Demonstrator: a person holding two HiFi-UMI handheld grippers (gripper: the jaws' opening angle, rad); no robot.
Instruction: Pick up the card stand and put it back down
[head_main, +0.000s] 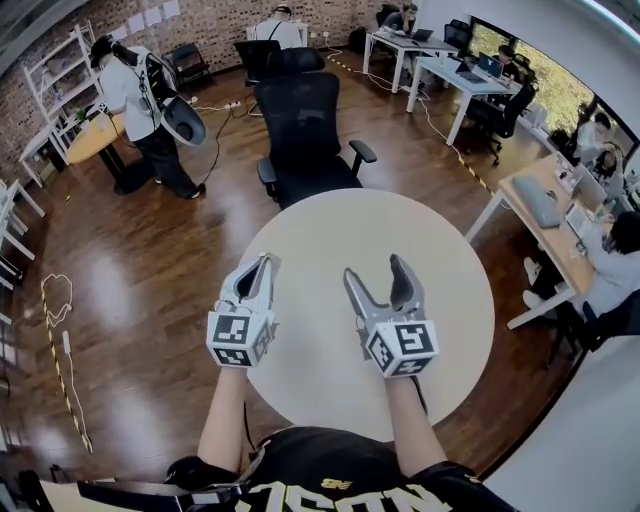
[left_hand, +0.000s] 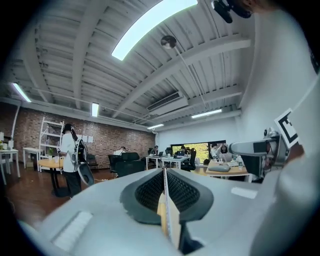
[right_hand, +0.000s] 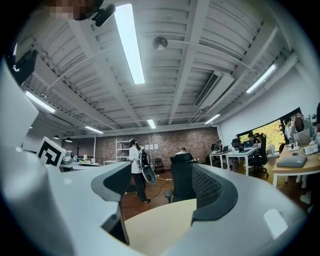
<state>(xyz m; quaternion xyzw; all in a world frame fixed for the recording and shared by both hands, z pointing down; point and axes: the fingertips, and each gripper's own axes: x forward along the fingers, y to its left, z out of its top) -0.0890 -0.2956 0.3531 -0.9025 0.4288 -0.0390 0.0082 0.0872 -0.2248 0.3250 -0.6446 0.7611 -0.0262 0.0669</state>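
Note:
I see no card stand in any view. Both grippers hover over a round cream table whose top shows nothing on it. My left gripper is at the table's left edge, pointing away from me, with its jaws pressed together and nothing between them; in the left gripper view the two dark pads meet in a thin line. My right gripper is over the middle of the table. Its jaws stand apart, and through the gap in the right gripper view I see only the table top and a chair.
A black office chair stands just beyond the table's far edge. A person with a backpack stands at the far left on the wooden floor. Desks with seated people run along the right side. Cables lie on the floor at left.

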